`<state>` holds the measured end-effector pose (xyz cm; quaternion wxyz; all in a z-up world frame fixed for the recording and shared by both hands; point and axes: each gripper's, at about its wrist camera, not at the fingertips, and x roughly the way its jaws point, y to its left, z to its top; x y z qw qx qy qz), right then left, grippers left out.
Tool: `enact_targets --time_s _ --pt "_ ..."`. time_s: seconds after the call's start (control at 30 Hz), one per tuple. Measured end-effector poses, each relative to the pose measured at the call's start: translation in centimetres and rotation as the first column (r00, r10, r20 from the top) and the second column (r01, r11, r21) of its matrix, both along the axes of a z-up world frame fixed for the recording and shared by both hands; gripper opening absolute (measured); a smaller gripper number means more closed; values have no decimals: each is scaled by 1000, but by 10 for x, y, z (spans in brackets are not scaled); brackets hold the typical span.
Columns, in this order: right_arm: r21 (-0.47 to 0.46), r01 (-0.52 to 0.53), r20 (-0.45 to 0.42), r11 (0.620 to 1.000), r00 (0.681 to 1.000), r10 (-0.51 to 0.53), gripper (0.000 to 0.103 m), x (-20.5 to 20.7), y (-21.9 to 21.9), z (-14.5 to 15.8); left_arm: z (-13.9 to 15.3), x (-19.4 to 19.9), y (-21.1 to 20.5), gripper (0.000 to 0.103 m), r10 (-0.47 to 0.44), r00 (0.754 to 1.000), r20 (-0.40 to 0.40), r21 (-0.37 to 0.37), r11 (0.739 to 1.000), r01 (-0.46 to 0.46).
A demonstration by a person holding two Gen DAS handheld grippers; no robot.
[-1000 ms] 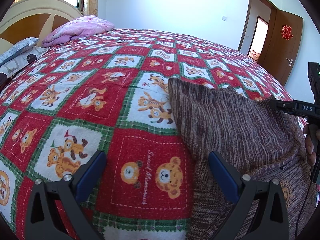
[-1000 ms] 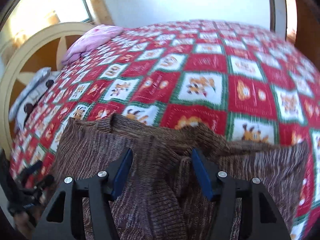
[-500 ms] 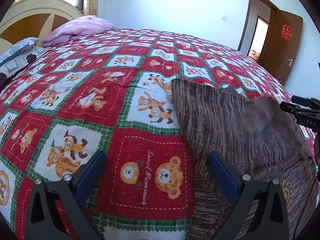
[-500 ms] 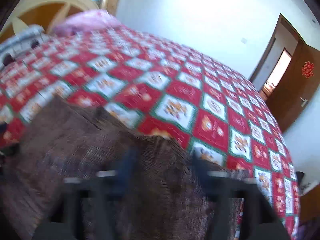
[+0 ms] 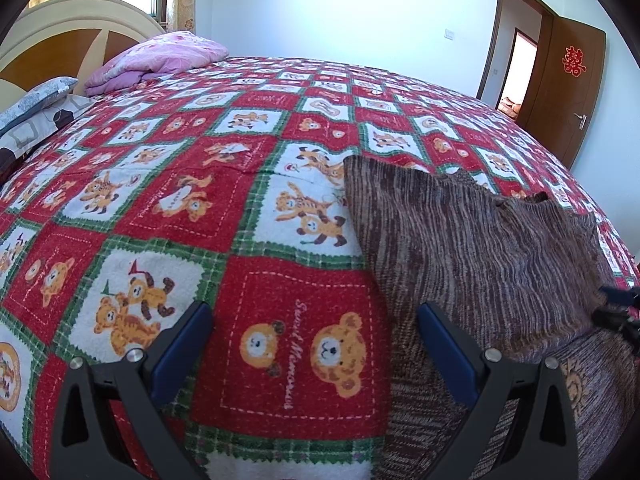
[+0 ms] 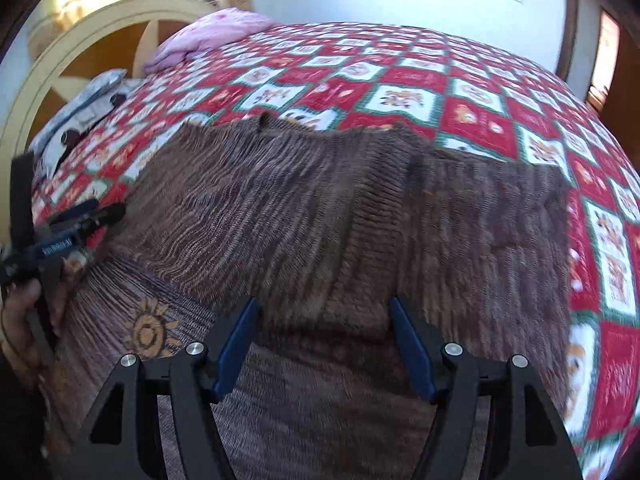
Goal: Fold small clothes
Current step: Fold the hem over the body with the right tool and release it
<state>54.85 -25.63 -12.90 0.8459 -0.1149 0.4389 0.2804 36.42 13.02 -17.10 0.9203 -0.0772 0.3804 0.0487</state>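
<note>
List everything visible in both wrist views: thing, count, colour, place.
brown striped knit garment: one, brown with an orange sun motif, partly folded on the near side of the bed
red, white and green bear-print blanket: one, covering the bed
pink folded quilt: one, far end by the headboard
grey patterned pillows: two, stacked at the far left edge
cream and wood headboard: one, behind the pillows
brown wooden door: one, open, far right wall
left gripper: black with blue pads, open, over the blanket beside the garment
right gripper: black with blue pads, open above the garment, nothing between them
hand: one, holding the left gripper
</note>
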Motion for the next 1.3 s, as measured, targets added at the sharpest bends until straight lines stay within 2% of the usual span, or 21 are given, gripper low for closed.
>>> enact_targets --time_s 0.07,0.1,0.13,0.23,0.27,0.33,0.53,0.77,0.93,1.03,1.2,1.3 --pt "-1 -32 108 999 994 32 68 -12 6 12 0 0 0 103 1 1000 1 1 1000 -1" --pt "16 -55 115 998 992 52 69 -15 9 13 0 -1 0 103 1 1000 0 2 1000 -1" --pt "31 -83 107 996 991 79 69 -17 14 11 1 0 -1 103 2 1000 -1 6 1000 -2" --pt "-41 -64 26 997 998 65 69 -11 29 -19 1 -1 -3 103 5 1000 -5 25 1000 -5" --pt "0 -45 41 999 998 45 71 -11 26 -19 2 -2 -4 103 8 1000 -5 37 999 -8" --pt "25 -29 28 999 999 29 71 -11 20 -19 2 -3 -5 103 10 1000 -3 51 999 -10" --pt "-54 -51 59 997 997 54 71 -23 19 -20 3 -3 -8 103 16 1000 -3 83 996 -16" --pt "-43 -21 55 999 998 23 72 -25 15 -23 3 -2 -12 103 18 1000 -15 103 995 -16" --pt "-7 48 39 999 998 -48 74 -30 6 -25 5 -11 -19 103 -3 1000 -17 135 991 5" --pt "1 49 38 999 998 -49 74 -37 0 -20 7 -16 -21 103 -5 1000 -19 141 990 8" --pt "70 82 -44 994 996 -79 74 -56 -26 -12 15 -39 -27 103 -40 999 -24 110 993 43" --pt "98 118 -61 988 992 -112 74 -72 -50 -7 24 -63 -33 103 -67 998 -1 128 990 66"
